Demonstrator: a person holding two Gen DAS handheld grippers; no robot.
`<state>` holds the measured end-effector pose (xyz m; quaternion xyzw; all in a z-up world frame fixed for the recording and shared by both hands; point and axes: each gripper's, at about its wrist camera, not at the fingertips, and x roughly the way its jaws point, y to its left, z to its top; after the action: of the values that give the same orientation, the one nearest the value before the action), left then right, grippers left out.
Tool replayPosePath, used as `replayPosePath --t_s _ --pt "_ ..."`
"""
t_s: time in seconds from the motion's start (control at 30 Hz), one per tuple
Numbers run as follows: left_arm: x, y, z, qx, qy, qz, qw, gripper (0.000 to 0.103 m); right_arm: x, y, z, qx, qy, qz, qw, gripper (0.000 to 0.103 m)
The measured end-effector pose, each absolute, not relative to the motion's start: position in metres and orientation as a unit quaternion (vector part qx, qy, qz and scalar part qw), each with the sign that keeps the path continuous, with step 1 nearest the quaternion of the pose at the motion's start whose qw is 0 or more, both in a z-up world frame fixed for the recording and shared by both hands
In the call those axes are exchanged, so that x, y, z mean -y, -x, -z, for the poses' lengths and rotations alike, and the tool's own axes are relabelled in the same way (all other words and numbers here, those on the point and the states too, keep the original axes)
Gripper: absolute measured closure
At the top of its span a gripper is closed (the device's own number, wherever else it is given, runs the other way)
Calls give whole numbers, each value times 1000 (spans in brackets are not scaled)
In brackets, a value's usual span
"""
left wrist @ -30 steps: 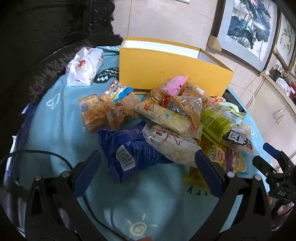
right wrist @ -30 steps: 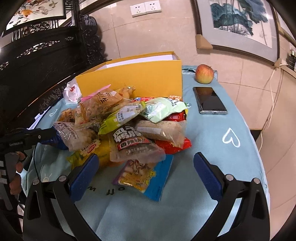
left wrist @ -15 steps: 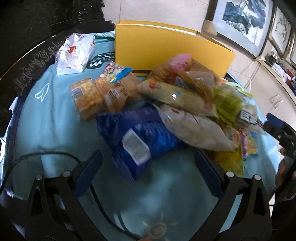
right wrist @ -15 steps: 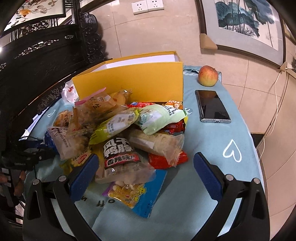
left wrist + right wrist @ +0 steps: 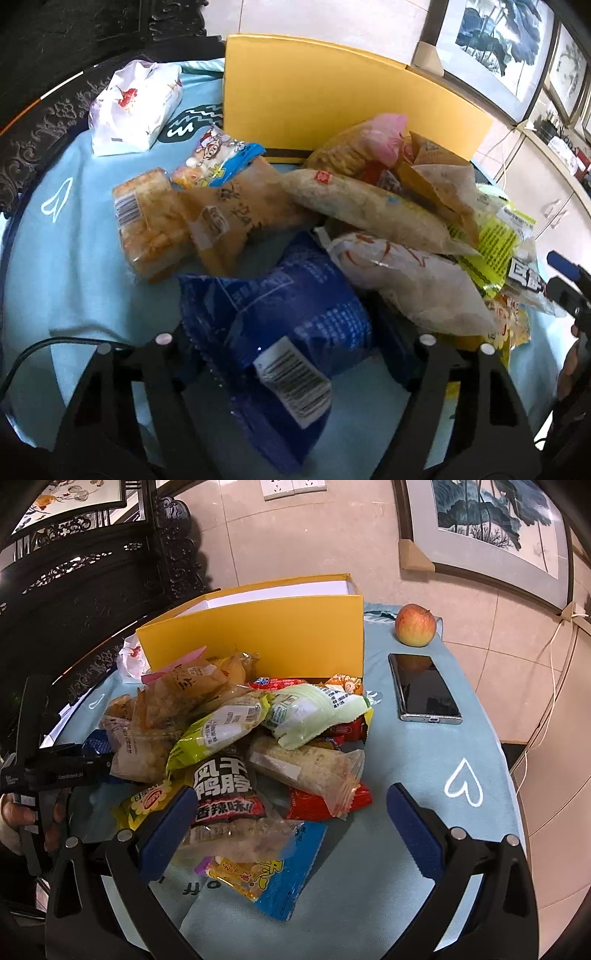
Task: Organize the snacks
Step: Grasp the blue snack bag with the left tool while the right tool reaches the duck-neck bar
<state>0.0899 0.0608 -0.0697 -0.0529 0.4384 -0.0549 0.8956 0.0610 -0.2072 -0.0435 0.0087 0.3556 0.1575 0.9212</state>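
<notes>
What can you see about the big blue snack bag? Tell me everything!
The blue snack bag is shiny, crinkly plastic with pale printing and a white barcode sticker. It lies on the light blue tablecloth at the near edge of the pile, its far end tucked under a clear bag. The left gripper is closing around it.

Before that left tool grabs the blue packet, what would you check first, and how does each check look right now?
1. Blue snack packet lies between the left gripper jaws: ok; they are closing around it.
2. Pads pressing on the packet: cannot tell, their tips are hidden behind it.
3. Packet free of the pile: not ok; a clear rice-cracker bag rests on its edge.
4. Yellow box open on top: ok.
5. Right gripper open and empty: ok.
6. Phone and apple apart from the pile: ok.
</notes>
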Motion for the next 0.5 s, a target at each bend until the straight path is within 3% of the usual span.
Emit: replayPosePath --t_s 0.13,0.5 --pt "-60 -75 59 -434 64 63 896 36 207 -62 41 -353 4 -153 923 1" --pt "-57 -53 34 -403 60 58 911 38 191 -47 33 -346 93 -218 908 1"
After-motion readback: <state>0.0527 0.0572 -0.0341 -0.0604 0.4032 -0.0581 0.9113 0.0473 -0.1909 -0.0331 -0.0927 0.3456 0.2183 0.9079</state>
